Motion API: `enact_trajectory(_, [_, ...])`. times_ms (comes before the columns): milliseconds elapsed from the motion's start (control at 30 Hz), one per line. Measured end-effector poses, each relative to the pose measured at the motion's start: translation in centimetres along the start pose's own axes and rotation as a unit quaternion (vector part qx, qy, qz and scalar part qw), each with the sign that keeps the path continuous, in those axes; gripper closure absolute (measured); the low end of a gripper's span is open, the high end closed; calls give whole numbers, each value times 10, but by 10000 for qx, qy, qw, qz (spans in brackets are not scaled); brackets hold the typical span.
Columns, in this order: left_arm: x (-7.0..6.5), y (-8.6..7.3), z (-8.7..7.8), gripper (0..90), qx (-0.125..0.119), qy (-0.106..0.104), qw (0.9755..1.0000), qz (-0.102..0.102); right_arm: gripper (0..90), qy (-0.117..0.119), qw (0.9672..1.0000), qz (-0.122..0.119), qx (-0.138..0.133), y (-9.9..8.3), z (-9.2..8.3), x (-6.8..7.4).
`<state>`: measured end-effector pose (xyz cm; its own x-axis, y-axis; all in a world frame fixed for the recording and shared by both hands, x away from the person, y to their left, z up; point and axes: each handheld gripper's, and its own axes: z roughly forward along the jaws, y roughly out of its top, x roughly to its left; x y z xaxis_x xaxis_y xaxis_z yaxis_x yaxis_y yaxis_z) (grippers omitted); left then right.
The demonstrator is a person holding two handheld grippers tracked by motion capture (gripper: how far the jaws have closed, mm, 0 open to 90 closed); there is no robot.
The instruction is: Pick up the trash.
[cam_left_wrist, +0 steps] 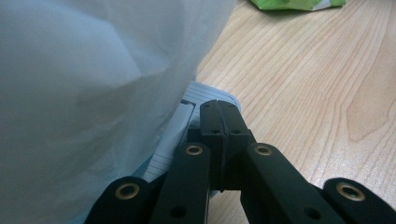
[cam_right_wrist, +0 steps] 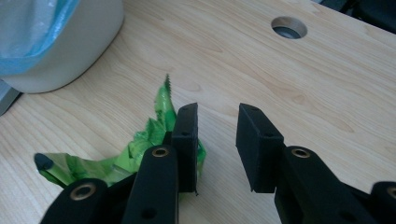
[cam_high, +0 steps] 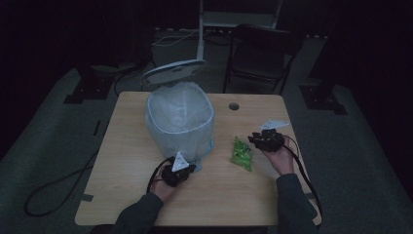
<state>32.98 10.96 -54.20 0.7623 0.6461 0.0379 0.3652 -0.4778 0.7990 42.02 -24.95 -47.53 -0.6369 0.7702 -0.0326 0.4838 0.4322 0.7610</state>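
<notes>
Dim surroundings are framing a pale wooden table (cam_high: 126, 195). At its left-centre, a white pedal bin lined with a translucent bag (cam_high: 180, 122) is standing lid-up, probably because the left gripper (cam_left_wrist: 219, 112), jaws pressed together, is bearing on its grey pedal (cam_left_wrist: 205, 93). Rightward, a crumpled green wrapper (cam_right_wrist: 140, 144) is lying beside the right gripper (cam_right_wrist: 217, 140), whose jaws are spread, seemingly to pick it up.

Bin (cam_high: 180, 122) mid-table (cam_high: 126, 195), lid (cam_high: 173, 72) behind it. Wrapper (cam_high: 242, 153) right of bin. Left gripper (cam_high: 187, 168) at bin's near base, by pedal (cam_left_wrist: 205, 95). Right gripper (cam_high: 254, 139) just right of wrapper. Hole (cam_high: 234, 106) at far edge.
</notes>
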Motion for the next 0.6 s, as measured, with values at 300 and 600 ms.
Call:
enact_trajectory(300, [0,0,0,900,0,-3,10000,-1,671,181,9998,-98,51,9,8,8])
enact_trajectory(600, [0,0,0,900,1,-5,10000,-1,643,316,9993,-144,150,17,21,11])
